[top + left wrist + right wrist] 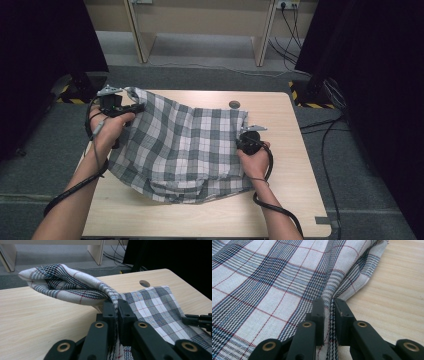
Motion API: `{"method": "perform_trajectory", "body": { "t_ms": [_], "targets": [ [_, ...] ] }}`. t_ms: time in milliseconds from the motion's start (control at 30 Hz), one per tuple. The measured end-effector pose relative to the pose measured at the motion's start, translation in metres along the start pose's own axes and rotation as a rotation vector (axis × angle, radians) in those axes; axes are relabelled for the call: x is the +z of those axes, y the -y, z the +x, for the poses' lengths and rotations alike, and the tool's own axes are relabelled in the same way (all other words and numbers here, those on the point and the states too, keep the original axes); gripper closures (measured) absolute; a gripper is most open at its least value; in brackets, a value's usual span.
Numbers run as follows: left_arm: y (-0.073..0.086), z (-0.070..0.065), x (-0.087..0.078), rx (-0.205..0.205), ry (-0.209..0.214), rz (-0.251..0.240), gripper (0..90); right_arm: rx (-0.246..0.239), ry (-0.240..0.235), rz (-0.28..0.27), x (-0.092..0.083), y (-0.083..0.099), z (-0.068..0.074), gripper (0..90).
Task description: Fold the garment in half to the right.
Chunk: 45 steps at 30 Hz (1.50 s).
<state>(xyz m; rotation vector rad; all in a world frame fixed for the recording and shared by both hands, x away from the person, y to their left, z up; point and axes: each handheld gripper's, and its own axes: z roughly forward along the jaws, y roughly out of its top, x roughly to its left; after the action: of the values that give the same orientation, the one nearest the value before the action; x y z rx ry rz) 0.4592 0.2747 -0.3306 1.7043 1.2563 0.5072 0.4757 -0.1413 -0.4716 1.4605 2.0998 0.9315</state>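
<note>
Cloth of grey, white and dark-blue check with thin red lines (185, 145) covers the middle of the pale wooden counter (295, 200), spread from the far left corner towards the near centre, its near edge folded into a loose pocket of fabric. The left gripper (131, 109) sits at the far left corner of the counter, held in the person's left hand (107, 127), and is clamped shut on the cloth's far left corner. In the left gripper view, the black jaws press together on a pinched fold (113, 302), and beyond them the corner stands up off the counter in a curled, hollow loop. The right gripper (240, 142) lies at the cloth's right edge, right of centre, held in the right hand (255, 160). In the right gripper view its jaws close on the hemmed edge of the fabric (329, 312), a narrow strip of cloth between the pads, with bare wood just to the right. A round cable hole (234, 104) shows in the counter just beyond the cloth's far right corner. Black cables trail from both grippers along the forearms towards the near edge. Grey carpet (200, 75) and a wooden-legged bench (200, 20) lie beyond.
</note>
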Motion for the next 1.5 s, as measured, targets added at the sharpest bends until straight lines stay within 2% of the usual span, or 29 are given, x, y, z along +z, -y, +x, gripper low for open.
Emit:
{"method": "perform_trajectory", "body": {
  "t_ms": [1500],
  "targets": [
    [-0.021, 0.006, -0.008, 0.02, -0.054, -0.005, 85.7, -0.008, -0.026, -0.011, 0.019, -0.014, 0.03, 80.2]
  ]
}}
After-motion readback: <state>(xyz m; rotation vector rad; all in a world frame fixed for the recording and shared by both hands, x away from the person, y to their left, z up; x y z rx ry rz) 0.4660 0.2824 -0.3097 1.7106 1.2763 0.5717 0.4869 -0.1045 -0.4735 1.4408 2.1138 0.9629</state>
